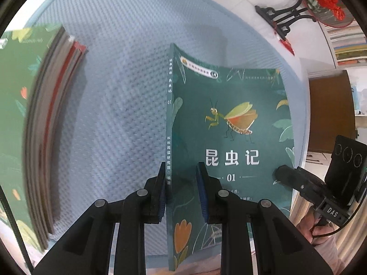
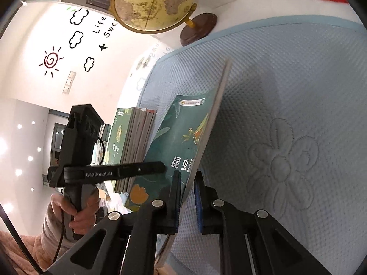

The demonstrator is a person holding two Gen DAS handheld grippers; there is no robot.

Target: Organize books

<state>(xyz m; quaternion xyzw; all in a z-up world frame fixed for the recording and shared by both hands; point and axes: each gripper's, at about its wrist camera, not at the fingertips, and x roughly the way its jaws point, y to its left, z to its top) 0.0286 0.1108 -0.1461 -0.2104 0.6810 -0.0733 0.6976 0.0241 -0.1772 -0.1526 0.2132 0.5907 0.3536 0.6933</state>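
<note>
A green insect book (image 1: 229, 137) with a mantis on its cover is held above the blue quilted mat (image 1: 119, 91). My left gripper (image 1: 181, 178) straddles its spine edge, with a visible gap on the right side. My right gripper (image 2: 188, 183) straddles the book's (image 2: 183, 137) page edge, also with a gap on the right. The right gripper also shows in the left wrist view (image 1: 298, 181) at the book's right edge. A stack of similar books (image 1: 41, 126) stands at the left; it also shows in the right wrist view (image 2: 130, 142).
A globe (image 2: 153, 2) on a brown base stands beyond the mat's (image 2: 286, 91) far corner. A red floral fan on a black stand (image 1: 321, 4) sits at the back right. A wooden cabinet (image 1: 330, 105) is off the table's right edge.
</note>
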